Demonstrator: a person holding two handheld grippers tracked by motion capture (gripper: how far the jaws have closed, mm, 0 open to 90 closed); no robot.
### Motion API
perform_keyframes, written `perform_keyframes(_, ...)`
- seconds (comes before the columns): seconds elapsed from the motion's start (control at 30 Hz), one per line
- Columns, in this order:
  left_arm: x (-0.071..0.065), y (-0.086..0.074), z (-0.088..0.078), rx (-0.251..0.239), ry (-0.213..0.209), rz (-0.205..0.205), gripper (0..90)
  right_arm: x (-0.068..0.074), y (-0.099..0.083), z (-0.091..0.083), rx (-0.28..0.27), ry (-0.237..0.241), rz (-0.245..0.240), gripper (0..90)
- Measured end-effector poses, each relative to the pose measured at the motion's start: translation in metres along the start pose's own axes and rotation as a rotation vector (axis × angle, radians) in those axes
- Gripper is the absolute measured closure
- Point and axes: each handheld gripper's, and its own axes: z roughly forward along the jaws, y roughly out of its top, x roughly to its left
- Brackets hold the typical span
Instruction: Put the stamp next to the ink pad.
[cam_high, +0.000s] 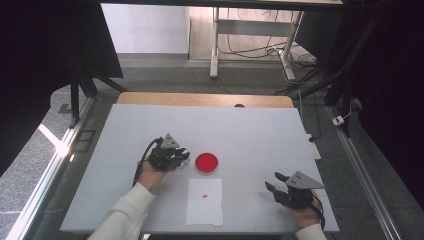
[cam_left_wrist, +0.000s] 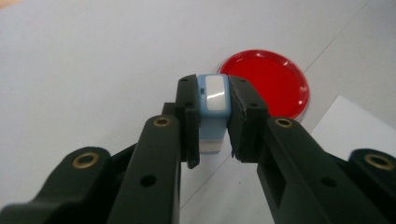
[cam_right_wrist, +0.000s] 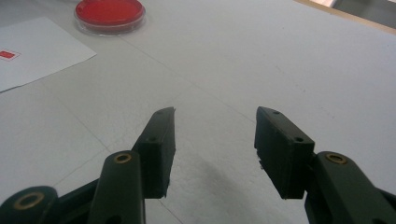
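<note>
On my left, the left gripper (cam_high: 184, 155) sits over the white table (cam_high: 250, 130), at about nine o'clock of the red dish (cam_high: 206, 163) and just beside it; in the left gripper view its jaws are clamped on a small light-blue block with a white face (cam_left_wrist: 214, 100) — the block stands upright between the two black pads, its white top catching the light; past the block, at roughly one o'clock in that view, I see the dish (cam_left_wrist: 271, 84) resting on the table, and a corner of the white paper sheet (cam_left_wrist: 355, 121) at three o'clock.

In the high view the sheet (cam_high: 205, 202) lies at six o'clock of the dish, close to its rim; whether they touch I cannot tell; a small red mark (cam_high: 204, 195) sits near the sheet's middle.

On my right, the right gripper (cam_high: 274, 181) rests low at the table's near right, well apart from the dish and at about three o'clock of the sheet; its jaws stand wide apart with nothing between them — the right gripper view shows bare table in the gap, the dish (cam_right_wrist: 109, 14) far off at eleven o'clock and the sheet (cam_right_wrist: 37, 51) with its red mark (cam_right_wrist: 7, 54) at ten o'clock.
</note>
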Motion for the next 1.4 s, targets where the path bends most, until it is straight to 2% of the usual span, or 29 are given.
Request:
perform_keyframes(0.3, 0.001, -0.003, 0.010, 0.027, 0.006, 0.000, 74.6, 0.000, 0.000, 0.000, 0.003, -0.004, 0.003, 47.5)
perform_keyframes(0.6, 0.001, -0.003, 0.010, 0.020, -0.003, 0.000, 73.4, 0.000, 0.000, 0.000, 0.006, -0.006, 0.004, 47.4)
perform_keyframes(0.7, 0.001, -0.003, 0.010, 0.018, -0.003, -0.003, 66.9, 0.000, 0.000, 0.000, 0.006, -0.008, 0.003, 47.4)
perform_keyframes(0.87, 0.000, -0.003, 0.005, -0.004, 0.011, -0.027, 45.5, -0.001, 0.000, 0.000, 0.004, -0.007, 0.004, 47.3)
perform_keyframes(1.0, 0.001, -0.003, -0.002, -0.030, -0.016, -0.043, 33.0, -0.001, 0.000, 0.000, 0.003, -0.005, 0.003, 47.1)
perform_keyframes(1.17, -0.003, -0.009, -0.016, -0.052, -0.034, -0.018, 30.9, -0.003, 0.000, -0.001, -0.008, 0.002, 0.010, 46.8)
perform_keyframes(1.4, -0.009, -0.021, -0.039, -0.099, -0.060, -0.002, 30.2, -0.006, 0.001, -0.001, -0.003, 0.010, -0.007, 46.2)
